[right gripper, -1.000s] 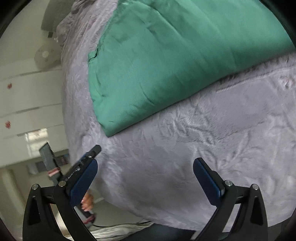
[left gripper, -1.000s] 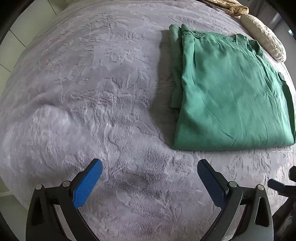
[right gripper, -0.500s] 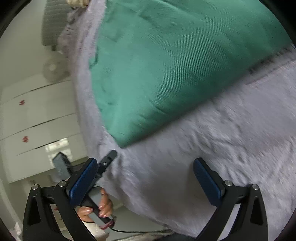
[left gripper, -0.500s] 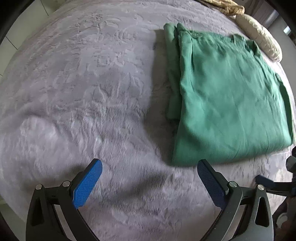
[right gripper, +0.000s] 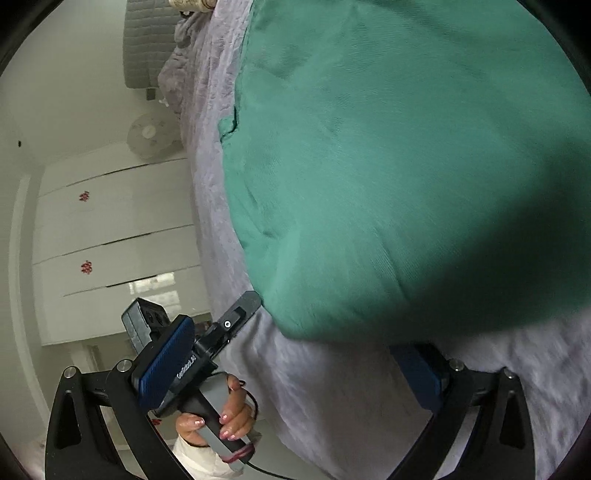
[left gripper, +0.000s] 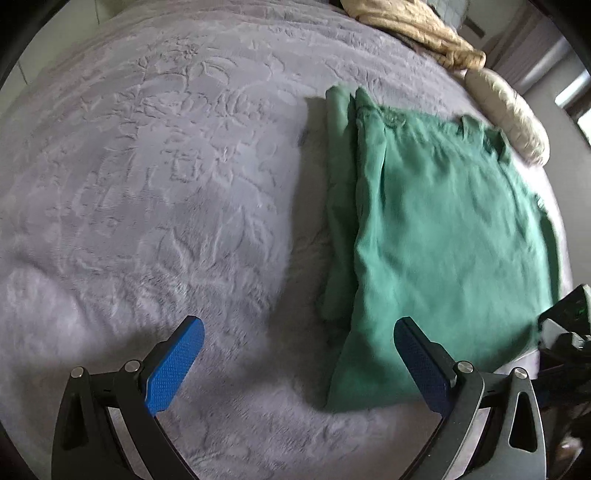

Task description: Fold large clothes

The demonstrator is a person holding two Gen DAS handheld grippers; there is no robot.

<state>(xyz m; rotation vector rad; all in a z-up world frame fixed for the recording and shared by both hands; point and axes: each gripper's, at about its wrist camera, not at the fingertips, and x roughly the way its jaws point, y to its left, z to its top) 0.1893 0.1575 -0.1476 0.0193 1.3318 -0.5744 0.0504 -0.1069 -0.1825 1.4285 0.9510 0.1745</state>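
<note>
A green garment (left gripper: 436, 236) lies folded into a rectangle on the grey bedspread (left gripper: 147, 184), right of centre in the left wrist view. My left gripper (left gripper: 295, 365) is open and empty, low over the bed, with its right finger at the garment's near left corner. In the right wrist view the green garment (right gripper: 388, 166) fills the upper right. My right gripper (right gripper: 295, 365) is open and empty, close over the garment's near edge. The left gripper's tip (right gripper: 240, 314) and the hand holding it show at lower left there.
A beige pillow (left gripper: 509, 114) and a crumpled tan cloth (left gripper: 417, 29) lie at the far side of the bed. White cupboard doors (right gripper: 110, 229) and a fan (right gripper: 149, 134) stand beyond the bed's edge in the right wrist view.
Both grippers have moved toward the garment. Its near edge now reaches the fingers in both views. Both stay open.
</note>
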